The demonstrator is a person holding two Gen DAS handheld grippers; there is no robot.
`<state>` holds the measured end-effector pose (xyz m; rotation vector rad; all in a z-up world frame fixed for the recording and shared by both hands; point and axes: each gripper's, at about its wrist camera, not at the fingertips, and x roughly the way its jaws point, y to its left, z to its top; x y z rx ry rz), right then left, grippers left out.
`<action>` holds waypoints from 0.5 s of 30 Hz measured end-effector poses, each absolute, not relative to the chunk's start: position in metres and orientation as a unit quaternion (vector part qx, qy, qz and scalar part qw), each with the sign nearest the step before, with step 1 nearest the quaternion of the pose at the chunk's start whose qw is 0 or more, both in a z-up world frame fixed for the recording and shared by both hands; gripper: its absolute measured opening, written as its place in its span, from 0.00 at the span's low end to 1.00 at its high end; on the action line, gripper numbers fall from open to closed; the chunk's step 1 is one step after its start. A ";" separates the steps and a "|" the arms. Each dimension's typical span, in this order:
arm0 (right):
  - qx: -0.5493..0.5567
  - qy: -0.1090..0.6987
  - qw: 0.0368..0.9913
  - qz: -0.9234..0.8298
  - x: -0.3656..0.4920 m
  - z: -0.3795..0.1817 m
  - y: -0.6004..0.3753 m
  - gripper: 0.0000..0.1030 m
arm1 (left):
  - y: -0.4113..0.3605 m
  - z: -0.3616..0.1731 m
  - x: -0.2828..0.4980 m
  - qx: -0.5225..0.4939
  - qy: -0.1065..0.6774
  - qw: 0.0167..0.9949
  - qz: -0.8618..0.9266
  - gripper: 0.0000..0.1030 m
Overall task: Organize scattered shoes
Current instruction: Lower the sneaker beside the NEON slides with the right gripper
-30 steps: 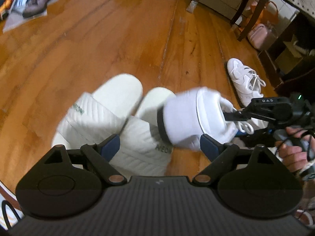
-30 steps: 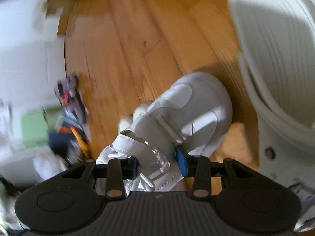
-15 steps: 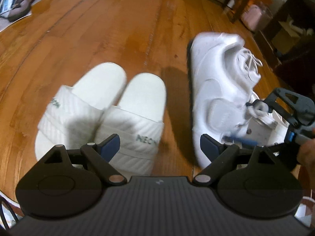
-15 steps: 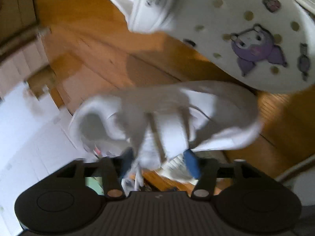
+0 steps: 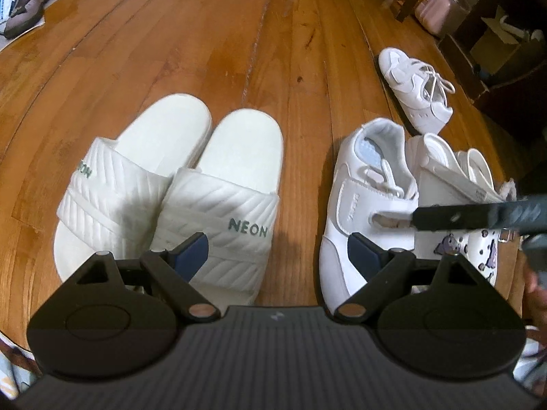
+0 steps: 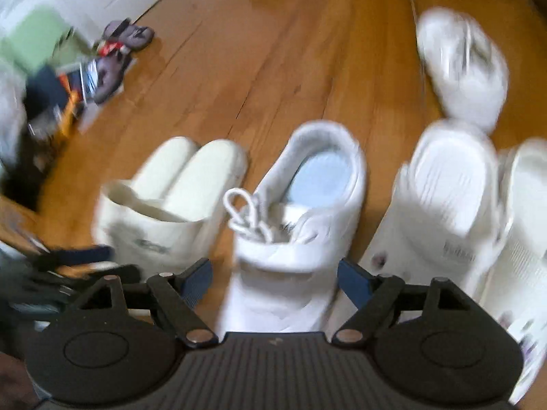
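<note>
Right gripper (image 6: 274, 282) above the strap sneaker (image 6: 297, 212), jaws just opened wide, pads clear of the shoe on both sides, nothing gripped. Sneaker upright on the wooden floor (image 5: 205, 51), heel opening away from the camera, laces loose over the tongue. Left gripper (image 5: 278, 254) spread wide too, empty, hanging over the gap between the pair of cream slides (image 5: 171, 184) and the sneaker. Slides side by side, touching, "NEON" on the near strap. Right of the sneaker, just beside it, a pair of white clogs (image 5: 454, 184) with purple charms. Farther off, well apart from the row, a lace-up sneaker (image 5: 417, 85) alone on the boards. Far left corner: grey shoes (image 5: 24, 10) on papers. Right-wrist view blurred.
</note>
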<state>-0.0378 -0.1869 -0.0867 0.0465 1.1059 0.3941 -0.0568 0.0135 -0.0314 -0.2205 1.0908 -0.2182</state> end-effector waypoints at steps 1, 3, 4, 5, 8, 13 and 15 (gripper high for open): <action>-0.015 0.512 0.838 0.187 -0.041 -0.091 -0.178 0.79 | 0.011 -0.032 -0.057 -0.102 0.518 0.842 -0.107 0.86; -0.050 0.509 0.837 0.193 -0.039 -0.092 -0.163 0.77 | 0.007 -0.034 -0.059 -0.094 0.520 0.841 -0.116 0.86; -0.055 0.518 0.831 0.196 -0.036 -0.097 -0.159 0.74 | 0.003 -0.034 -0.060 -0.084 0.519 0.842 -0.121 0.86; -0.049 0.528 0.825 0.196 -0.033 -0.098 -0.162 0.66 | 0.000 -0.034 -0.062 -0.073 0.519 0.843 -0.126 0.86; -0.025 0.550 0.812 0.195 -0.031 -0.093 -0.182 0.67 | -0.008 -0.035 -0.065 -0.060 0.521 0.839 -0.142 0.86; 0.017 0.575 0.794 0.195 -0.024 -0.091 -0.190 0.72 | -0.012 -0.042 -0.063 -0.091 0.536 0.819 -0.181 0.86; 0.048 0.583 0.788 0.192 -0.020 -0.091 -0.196 0.73 | -0.012 -0.046 -0.061 -0.111 0.542 0.809 -0.199 0.86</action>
